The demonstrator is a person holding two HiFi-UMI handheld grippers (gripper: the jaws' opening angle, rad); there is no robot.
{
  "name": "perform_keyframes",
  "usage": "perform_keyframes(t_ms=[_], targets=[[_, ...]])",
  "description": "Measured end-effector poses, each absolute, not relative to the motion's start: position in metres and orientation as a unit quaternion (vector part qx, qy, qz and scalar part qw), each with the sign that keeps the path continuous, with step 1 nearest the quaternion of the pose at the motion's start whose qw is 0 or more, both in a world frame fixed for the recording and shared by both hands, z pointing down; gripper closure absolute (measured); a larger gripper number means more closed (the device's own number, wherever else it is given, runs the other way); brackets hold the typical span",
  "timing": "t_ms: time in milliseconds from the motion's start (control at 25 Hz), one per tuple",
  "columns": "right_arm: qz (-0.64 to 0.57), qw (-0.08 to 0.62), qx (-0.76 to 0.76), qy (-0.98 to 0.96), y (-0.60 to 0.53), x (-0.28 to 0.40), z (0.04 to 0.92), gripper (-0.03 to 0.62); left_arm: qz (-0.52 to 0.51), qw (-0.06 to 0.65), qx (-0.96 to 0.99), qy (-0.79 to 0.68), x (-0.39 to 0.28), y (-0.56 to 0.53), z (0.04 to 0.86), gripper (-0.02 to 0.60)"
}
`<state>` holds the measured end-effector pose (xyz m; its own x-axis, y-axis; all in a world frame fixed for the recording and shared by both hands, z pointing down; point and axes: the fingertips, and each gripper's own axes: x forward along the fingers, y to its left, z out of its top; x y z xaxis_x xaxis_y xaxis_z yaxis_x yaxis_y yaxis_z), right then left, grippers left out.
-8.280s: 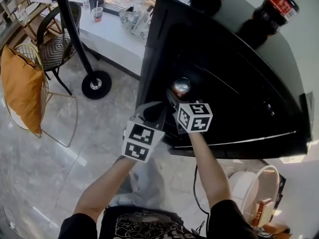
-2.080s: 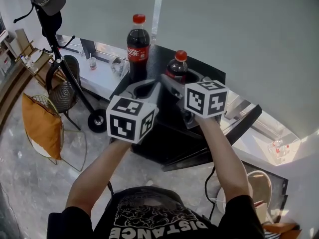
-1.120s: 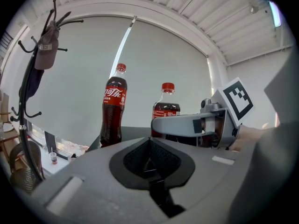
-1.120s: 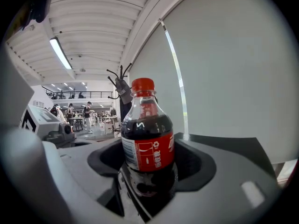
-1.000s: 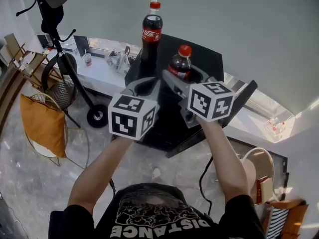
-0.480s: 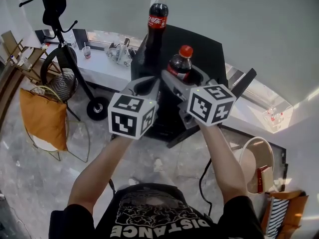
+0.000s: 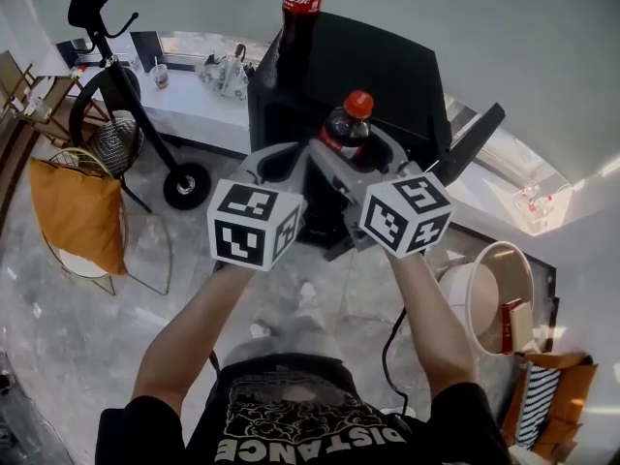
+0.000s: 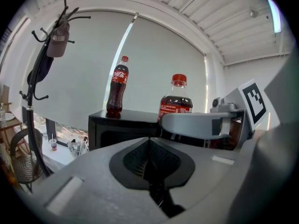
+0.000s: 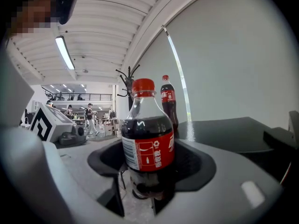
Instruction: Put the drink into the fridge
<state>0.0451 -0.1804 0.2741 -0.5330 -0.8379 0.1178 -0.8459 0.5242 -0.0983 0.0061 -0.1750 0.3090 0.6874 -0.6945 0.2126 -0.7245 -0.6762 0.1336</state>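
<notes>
While the right gripper (image 9: pixel 148 190) clasps a small cola bottle (image 7: pixel 345 132), it hangs upright just before the black fridge (image 7: pixel 387 61).
Beside it, the left gripper (image 8: pixel 149 146) is clenched on nothing; a taller cola bottle (image 7: pixel 298 13) stands on the fridge's top.

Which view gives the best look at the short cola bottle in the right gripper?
The right gripper view: the short cola bottle stands centred, label and red cap plain, clamped in the right gripper. The head view shows only its cap and shoulder; the left gripper view, its upper half behind a jaw.
</notes>
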Motion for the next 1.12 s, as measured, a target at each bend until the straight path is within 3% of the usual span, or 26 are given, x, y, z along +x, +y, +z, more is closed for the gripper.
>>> perform_keyframes(t_ms=[1120], targets=[[0.104,0.053,0.511,-0.852,-0.226,0.103,0.469,0.276,0.093,0.155,0.895,-0.407,0.048,-0.209,0.489,0.578]])
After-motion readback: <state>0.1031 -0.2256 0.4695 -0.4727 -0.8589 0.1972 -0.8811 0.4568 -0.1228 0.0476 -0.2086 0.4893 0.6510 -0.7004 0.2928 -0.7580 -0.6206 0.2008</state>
